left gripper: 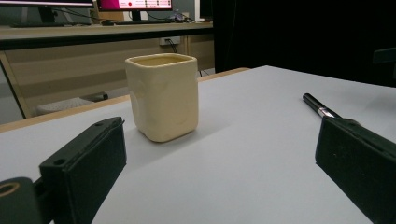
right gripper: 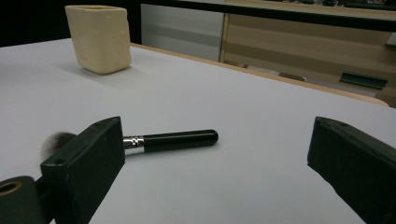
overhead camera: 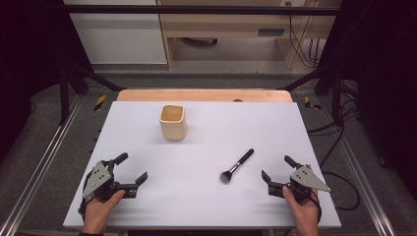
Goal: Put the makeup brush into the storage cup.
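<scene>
Brush (overhead camera: 237,166) near right gripper (overhead camera: 278,172)

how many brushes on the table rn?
1. The makeup brush lies flat on the white table, right of centre, bristles toward the person, just left of the right claw. The cream cup stands farther back; its inside isn't fully visible.

Our grippers, left (overhead camera: 132,168) and right (overhead camera: 278,167), are black, with blocky jaws, grey three-cornered plates dotted with screws, and trailing black cables.
</scene>
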Motion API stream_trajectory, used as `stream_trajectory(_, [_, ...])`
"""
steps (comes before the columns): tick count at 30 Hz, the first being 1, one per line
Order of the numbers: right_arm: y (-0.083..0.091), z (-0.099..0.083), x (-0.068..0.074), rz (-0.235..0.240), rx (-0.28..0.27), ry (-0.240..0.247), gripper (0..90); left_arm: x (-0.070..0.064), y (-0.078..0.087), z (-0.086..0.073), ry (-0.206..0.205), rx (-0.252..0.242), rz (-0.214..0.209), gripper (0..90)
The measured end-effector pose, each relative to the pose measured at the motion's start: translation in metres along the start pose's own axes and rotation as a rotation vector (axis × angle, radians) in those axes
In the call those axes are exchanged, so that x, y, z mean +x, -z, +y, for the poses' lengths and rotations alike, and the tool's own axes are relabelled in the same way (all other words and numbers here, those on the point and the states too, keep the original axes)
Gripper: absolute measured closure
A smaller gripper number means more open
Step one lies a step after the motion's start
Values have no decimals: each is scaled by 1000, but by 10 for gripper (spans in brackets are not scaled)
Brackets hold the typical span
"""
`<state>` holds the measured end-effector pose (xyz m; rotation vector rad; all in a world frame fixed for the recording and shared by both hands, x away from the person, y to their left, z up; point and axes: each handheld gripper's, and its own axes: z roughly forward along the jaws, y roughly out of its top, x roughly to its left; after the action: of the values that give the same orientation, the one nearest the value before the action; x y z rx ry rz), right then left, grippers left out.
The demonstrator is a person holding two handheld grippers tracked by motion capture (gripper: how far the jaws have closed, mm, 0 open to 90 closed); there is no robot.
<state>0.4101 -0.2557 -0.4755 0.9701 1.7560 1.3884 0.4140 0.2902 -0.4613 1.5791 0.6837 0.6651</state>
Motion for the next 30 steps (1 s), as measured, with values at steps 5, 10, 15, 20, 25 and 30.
stream_trajectory(5, [1,0,-1,-3,-4,-8,43,-1,2,0,11,9,4,17])
stream_trajectory(10, [2,0,-1,-6,-8,-16,42,-5,1,7,1,38,8,19])
stream_trajectory(15, [5,-1,-3,-25,-9,-11,40,-12,-13,13,44,107,-9,31])
stream_trajectory(20, [7,0,-4,-26,-19,-15,43,-23,-35,23,21,183,-29,33])
stream_trajectory(25, [5,1,0,-56,-30,24,36,-34,-58,38,33,238,-59,48])
stream_trajectory(30, [7,1,0,-61,-41,17,34,-51,-83,48,13,298,-99,50])
